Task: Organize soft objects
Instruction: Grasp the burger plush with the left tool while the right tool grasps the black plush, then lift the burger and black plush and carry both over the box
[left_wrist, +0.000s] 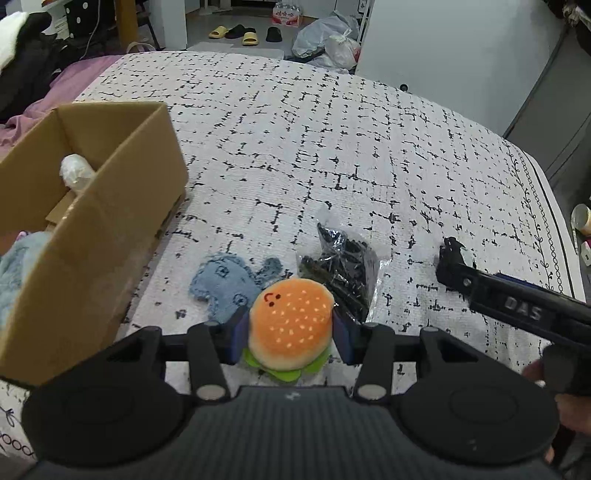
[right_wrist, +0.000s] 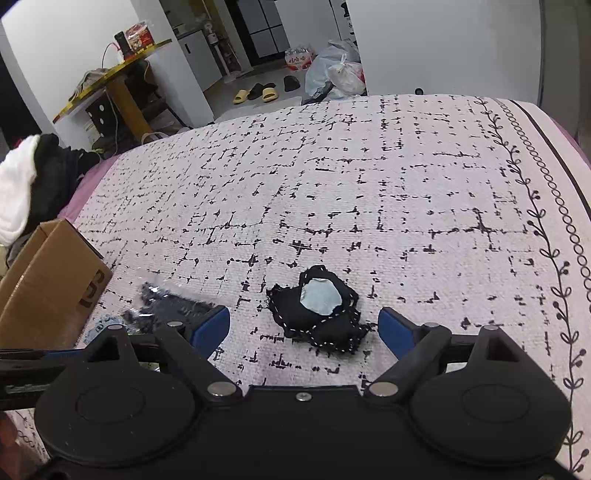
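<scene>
My left gripper (left_wrist: 291, 330) is shut on a plush hamburger (left_wrist: 291, 325), held just above the patterned bed cover. A blue felt whale (left_wrist: 231, 286) and a clear bag of black items (left_wrist: 341, 271) lie just beyond it. The cardboard box (left_wrist: 92, 221) stands to the left, with a white soft object (left_wrist: 75, 172) and a light blue fluffy item (left_wrist: 16, 273) inside. My right gripper (right_wrist: 303, 325) is open, its blue pads on either side of a black stitched plush with a pale patch (right_wrist: 319, 308). The right gripper also shows in the left wrist view (left_wrist: 452, 254).
The bed cover (right_wrist: 369, 184) reaches a bordered edge on the right. The box corner (right_wrist: 44, 280) and the bag (right_wrist: 166, 306) show at left in the right wrist view. Clothes (right_wrist: 29, 184) are piled at the far left. Slippers and bags lie on the floor beyond.
</scene>
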